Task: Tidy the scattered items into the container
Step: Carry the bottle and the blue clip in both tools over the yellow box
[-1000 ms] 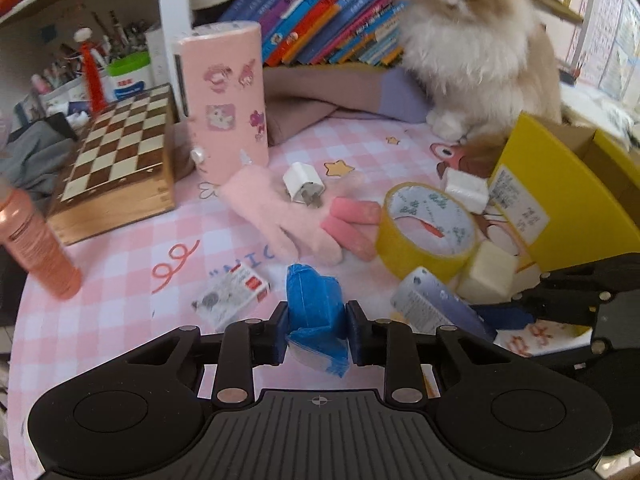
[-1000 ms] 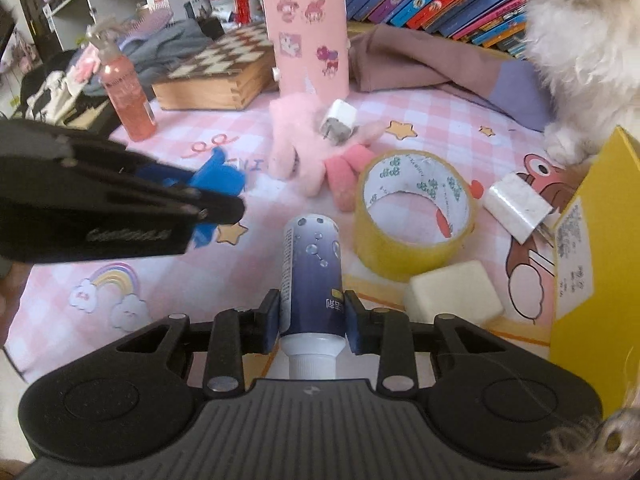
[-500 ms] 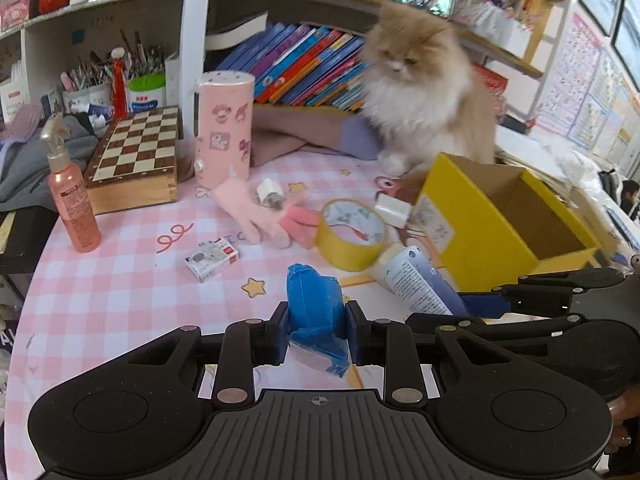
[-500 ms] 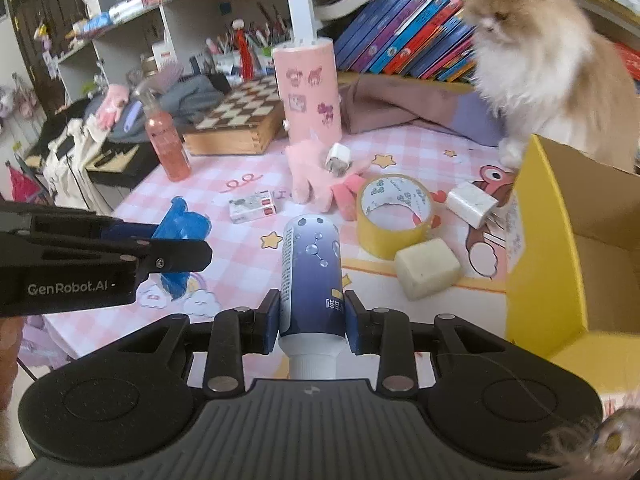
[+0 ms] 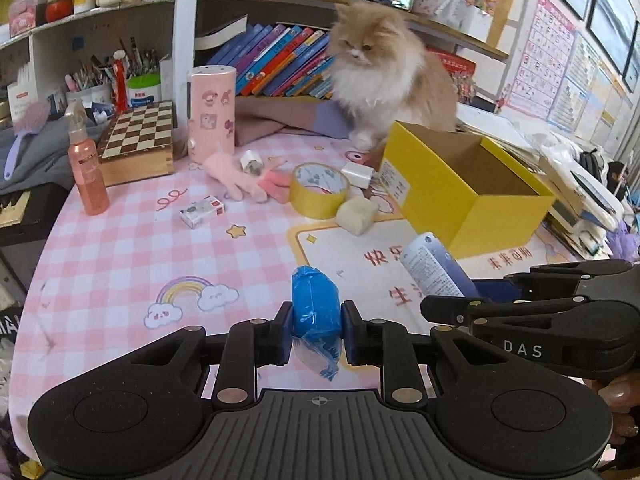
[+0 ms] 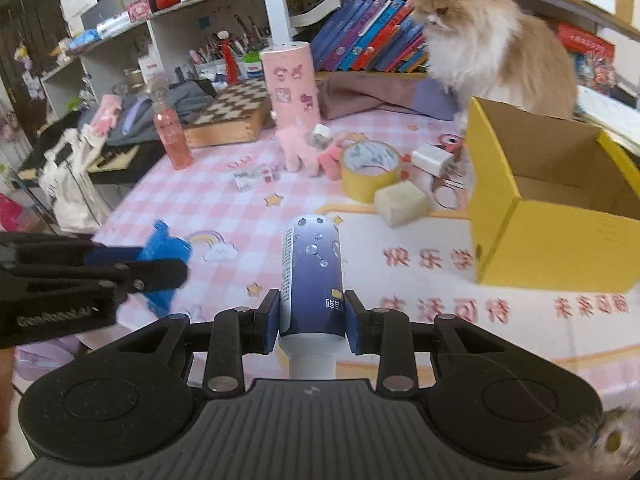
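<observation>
Left claw (image 5: 316,334): pinching blue plastic packet (image 5: 316,308), held above pink checked bench (image 5: 120,248), well apart from yellow box (image 5: 464,196).
Right claw (image 6: 312,316): pinching blue tube (image 6: 312,272) near its white cap end, body jutting forward; box (image 6: 556,248) ahead and to the right, open, apparently empty.
Left on bench: tape roll (image 5: 319,195), pale block (image 5: 357,215), white charger (image 5: 358,174), pink glove (image 5: 236,178), small carton (image 5: 202,211).

Risks, judged:
- Packet: soft, slack tail hanging below the pads; likely to slip out mid-carry.
- Tube: gripped at one end; liable to pivot or strike box wall on entry.
- Claws close together; collision possible if both head for the box at once.
- Cat (image 5: 384,76) just behind box; paw or pounce could interfere with the drop.
</observation>
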Tool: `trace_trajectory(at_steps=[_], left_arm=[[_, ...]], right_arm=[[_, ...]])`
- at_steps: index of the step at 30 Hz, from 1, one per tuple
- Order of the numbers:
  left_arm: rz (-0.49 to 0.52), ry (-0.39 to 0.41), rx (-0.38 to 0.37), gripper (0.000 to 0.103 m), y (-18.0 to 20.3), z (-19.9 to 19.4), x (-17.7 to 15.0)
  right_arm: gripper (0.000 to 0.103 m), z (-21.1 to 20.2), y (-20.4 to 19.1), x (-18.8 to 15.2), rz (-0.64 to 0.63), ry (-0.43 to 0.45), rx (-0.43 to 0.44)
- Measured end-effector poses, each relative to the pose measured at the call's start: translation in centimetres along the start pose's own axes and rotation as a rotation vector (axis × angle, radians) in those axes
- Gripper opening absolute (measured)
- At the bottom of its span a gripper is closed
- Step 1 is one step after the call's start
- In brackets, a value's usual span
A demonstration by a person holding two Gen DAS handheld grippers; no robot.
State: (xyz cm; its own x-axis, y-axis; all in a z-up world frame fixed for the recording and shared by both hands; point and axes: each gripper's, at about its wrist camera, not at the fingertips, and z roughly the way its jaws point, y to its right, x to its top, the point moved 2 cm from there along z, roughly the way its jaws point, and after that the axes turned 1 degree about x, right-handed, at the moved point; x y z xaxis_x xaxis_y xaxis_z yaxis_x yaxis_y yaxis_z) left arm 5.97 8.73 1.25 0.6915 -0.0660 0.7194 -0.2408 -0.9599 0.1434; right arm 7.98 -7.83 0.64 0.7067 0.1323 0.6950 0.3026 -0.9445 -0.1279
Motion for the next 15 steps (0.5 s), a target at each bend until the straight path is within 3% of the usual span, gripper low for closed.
trace_trajectory(at_steps=[15], left_arm=[[0.155,-0.043,-0.148,0.022,5.9,-0.9,-2.5]], right_arm=[[0.031,-6.0,2.3,-5.7,0.144,0.014,-0.155]])
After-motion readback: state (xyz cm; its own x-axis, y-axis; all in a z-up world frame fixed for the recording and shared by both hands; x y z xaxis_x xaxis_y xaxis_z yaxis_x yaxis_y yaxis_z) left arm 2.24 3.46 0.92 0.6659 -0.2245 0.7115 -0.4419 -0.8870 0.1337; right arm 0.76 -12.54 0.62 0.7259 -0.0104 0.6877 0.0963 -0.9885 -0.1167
